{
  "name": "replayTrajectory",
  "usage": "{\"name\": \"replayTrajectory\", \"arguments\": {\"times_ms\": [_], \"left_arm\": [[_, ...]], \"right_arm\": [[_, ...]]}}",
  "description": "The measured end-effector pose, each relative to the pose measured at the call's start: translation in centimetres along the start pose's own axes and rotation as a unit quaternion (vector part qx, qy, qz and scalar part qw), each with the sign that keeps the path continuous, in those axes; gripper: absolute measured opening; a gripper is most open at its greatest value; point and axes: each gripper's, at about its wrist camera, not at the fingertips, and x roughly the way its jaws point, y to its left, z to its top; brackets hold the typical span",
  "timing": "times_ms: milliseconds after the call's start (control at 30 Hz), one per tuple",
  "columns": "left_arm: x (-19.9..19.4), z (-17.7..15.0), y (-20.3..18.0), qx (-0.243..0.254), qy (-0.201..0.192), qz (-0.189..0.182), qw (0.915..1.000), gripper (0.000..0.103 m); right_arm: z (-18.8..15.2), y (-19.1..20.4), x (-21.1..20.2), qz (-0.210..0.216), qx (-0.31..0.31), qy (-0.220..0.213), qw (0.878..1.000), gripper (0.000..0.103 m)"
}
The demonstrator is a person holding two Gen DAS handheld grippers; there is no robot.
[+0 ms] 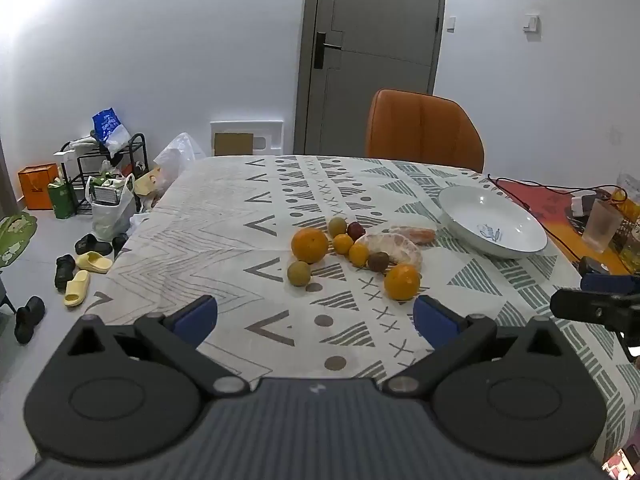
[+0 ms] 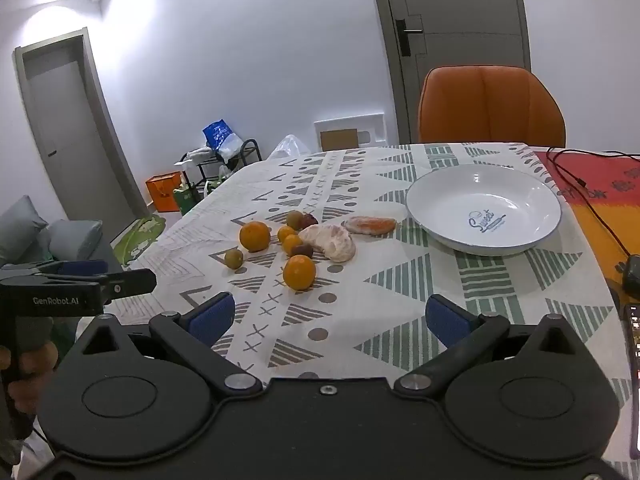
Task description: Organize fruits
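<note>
A cluster of fruit lies mid-table: a large orange (image 1: 309, 245) (image 2: 255, 236), a nearer orange (image 1: 402, 281) (image 2: 299, 272), small yellow citrus (image 1: 359, 254) (image 2: 292, 244), greenish round fruits (image 1: 299, 273) (image 2: 233, 258), dark red ones (image 1: 378, 261) (image 2: 302, 249), a peeled pomelo piece (image 1: 394, 247) (image 2: 332, 242) and a peeled segment (image 1: 414, 234) (image 2: 370, 225). An empty white bowl (image 1: 516, 236) (image 2: 440, 196) stands to the right. My left gripper (image 1: 315, 320) is open, short of the fruit. My right gripper (image 2: 330, 320) is open too, holding nothing.
The patterned tablecloth (image 1: 240, 216) covers the table; an orange chair (image 1: 424, 132) (image 2: 490, 106) stands at the far side. Cables, a glass (image 1: 602, 226) and clutter lie on the right edge. Shoes and bags sit on the floor left. A hand (image 2: 28, 364) holds the left gripper.
</note>
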Motion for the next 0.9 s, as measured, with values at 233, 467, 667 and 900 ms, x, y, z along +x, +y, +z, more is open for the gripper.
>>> {"name": "replayTrajectory", "arguments": {"times_ms": [233, 467, 667, 900], "left_arm": [[0.23, -0.02, -0.14, -0.001, 0.007, 0.0, 1.0, 0.103], [0.2, -0.05, 0.22, -0.004, 0.006, 0.001, 1.0, 0.103], [0.22, 0.01, 0.29, -0.008, 0.006, 0.004, 0.9999, 0.103], [0.13, 0.12, 0.27, -0.006, 0.003, 0.004, 1.0, 0.103]], "right_arm": [[-0.22, -0.24, 0.43, -0.001, 0.008, 0.005, 1.0, 0.103], [-0.05, -0.14, 0.26, 0.004, 0.005, 0.003, 1.0, 0.103], [0.02, -0.17, 0.33, 0.004, 0.006, 0.0, 1.0, 0.103], [0.09, -0.14, 0.28, 0.004, 0.007, -0.002, 1.0, 0.103]]}}
